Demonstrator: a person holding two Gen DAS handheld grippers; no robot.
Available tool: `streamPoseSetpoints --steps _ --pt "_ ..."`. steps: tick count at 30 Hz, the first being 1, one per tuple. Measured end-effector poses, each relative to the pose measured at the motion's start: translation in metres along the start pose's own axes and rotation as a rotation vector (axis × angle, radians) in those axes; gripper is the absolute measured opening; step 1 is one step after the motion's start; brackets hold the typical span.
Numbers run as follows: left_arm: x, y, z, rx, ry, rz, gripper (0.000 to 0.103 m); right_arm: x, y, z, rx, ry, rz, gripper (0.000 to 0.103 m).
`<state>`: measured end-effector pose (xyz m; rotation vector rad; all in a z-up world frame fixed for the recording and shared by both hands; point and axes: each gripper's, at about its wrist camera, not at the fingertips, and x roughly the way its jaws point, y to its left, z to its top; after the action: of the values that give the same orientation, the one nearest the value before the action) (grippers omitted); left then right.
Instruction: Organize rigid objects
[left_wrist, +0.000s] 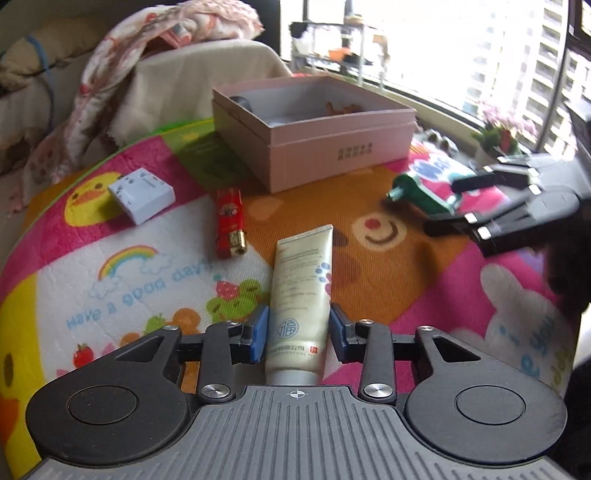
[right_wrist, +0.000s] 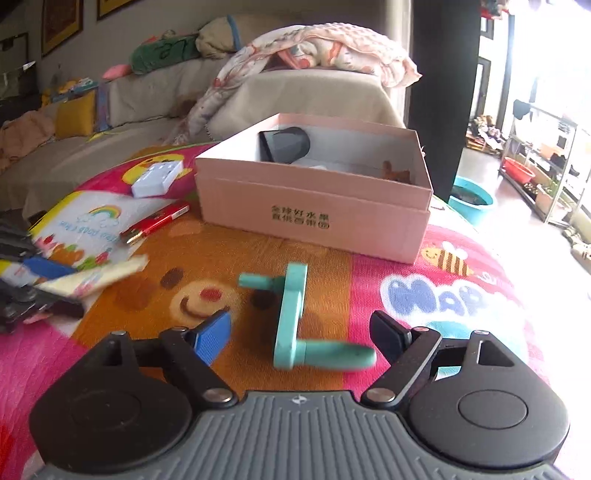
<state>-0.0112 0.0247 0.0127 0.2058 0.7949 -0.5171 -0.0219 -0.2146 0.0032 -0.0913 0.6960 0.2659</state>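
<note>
My left gripper (left_wrist: 298, 334) is shut on a cream tube (left_wrist: 301, 299), which points away over the colourful mat (left_wrist: 122, 280). The tube also shows at the left of the right wrist view (right_wrist: 92, 277). My right gripper (right_wrist: 301, 334) is open, its fingers either side of a teal crank handle (right_wrist: 291, 317) lying on the mat. In the left wrist view the handle (left_wrist: 421, 194) and right gripper (left_wrist: 447, 206) are at the right. A pink open box (left_wrist: 314, 136) (right_wrist: 314, 206) stands behind, holding a dark object (right_wrist: 284, 144) and a brown item (right_wrist: 397, 171).
A red lighter (left_wrist: 229, 221) (right_wrist: 155, 223) and a white adapter block (left_wrist: 141, 194) (right_wrist: 157, 177) lie on the mat left of the box. A sofa with a blanket (right_wrist: 314, 48) stands behind. A blue basin (right_wrist: 471, 201) sits on the floor at right.
</note>
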Motion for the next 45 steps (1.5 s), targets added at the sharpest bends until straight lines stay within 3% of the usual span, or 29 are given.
streamPoseSetpoints --steps 2,5,8,9,13,15,18,21,25,28,30,36,39,42,45 --pt "0.005 -0.003 0.002 -0.084 -0.036 0.028 0.039 -0.006 0.0 -0.007 -0.051 0.008 -0.042 0.083" --pt "0.014 -0.007 0.004 -0.218 -0.088 0.041 0.04 -0.011 -0.002 -0.014 -0.132 -0.016 -0.176 0.084" --pt "0.018 -0.021 0.007 -0.196 -0.092 0.084 0.048 -0.01 -0.011 -0.01 -0.133 -0.017 -0.299 0.084" --pt "0.019 -0.026 0.006 -0.17 -0.09 0.097 0.049 -0.012 -0.016 -0.009 -0.108 -0.02 -0.284 0.084" --pt "0.017 -0.037 0.0 -0.127 -0.102 0.13 0.049 -0.012 -0.028 -0.004 0.053 0.032 -0.053 0.084" --pt "0.017 -0.034 0.0 -0.147 -0.098 0.123 0.049 -0.003 -0.026 -0.001 0.117 0.061 -0.014 0.087" --pt "0.017 -0.032 0.001 -0.163 -0.096 0.122 0.047 0.009 -0.019 0.01 0.158 0.061 -0.04 0.087" --pt "0.017 -0.031 0.003 -0.175 -0.089 0.133 0.043 0.022 -0.013 0.022 0.204 0.074 -0.006 0.091" --pt "0.016 -0.028 0.003 -0.175 -0.09 0.117 0.042 0.041 -0.004 0.032 0.192 0.076 -0.095 0.092" --pt "0.015 -0.03 0.001 -0.151 -0.102 0.12 0.042 0.043 0.001 0.032 0.144 0.069 -0.132 0.079" --pt "0.014 -0.034 -0.002 -0.128 -0.107 0.115 0.042 0.037 0.003 0.03 0.104 0.064 -0.103 0.07" --pt "0.004 -0.05 -0.008 -0.054 -0.088 0.051 0.042 0.005 0.005 0.011 -0.024 0.078 -0.043 0.07" --pt "-0.002 -0.05 -0.005 -0.075 -0.086 -0.017 0.042 -0.016 0.004 0.004 -0.069 0.068 -0.013 0.07" --pt "-0.015 -0.048 0.018 -0.082 -0.143 -0.058 0.042 -0.038 -0.007 0.016 -0.046 0.008 -0.01 0.07" --pt "-0.037 -0.043 0.063 -0.063 -0.271 -0.06 0.042 -0.063 -0.022 0.051 -0.014 -0.118 -0.025 0.07"
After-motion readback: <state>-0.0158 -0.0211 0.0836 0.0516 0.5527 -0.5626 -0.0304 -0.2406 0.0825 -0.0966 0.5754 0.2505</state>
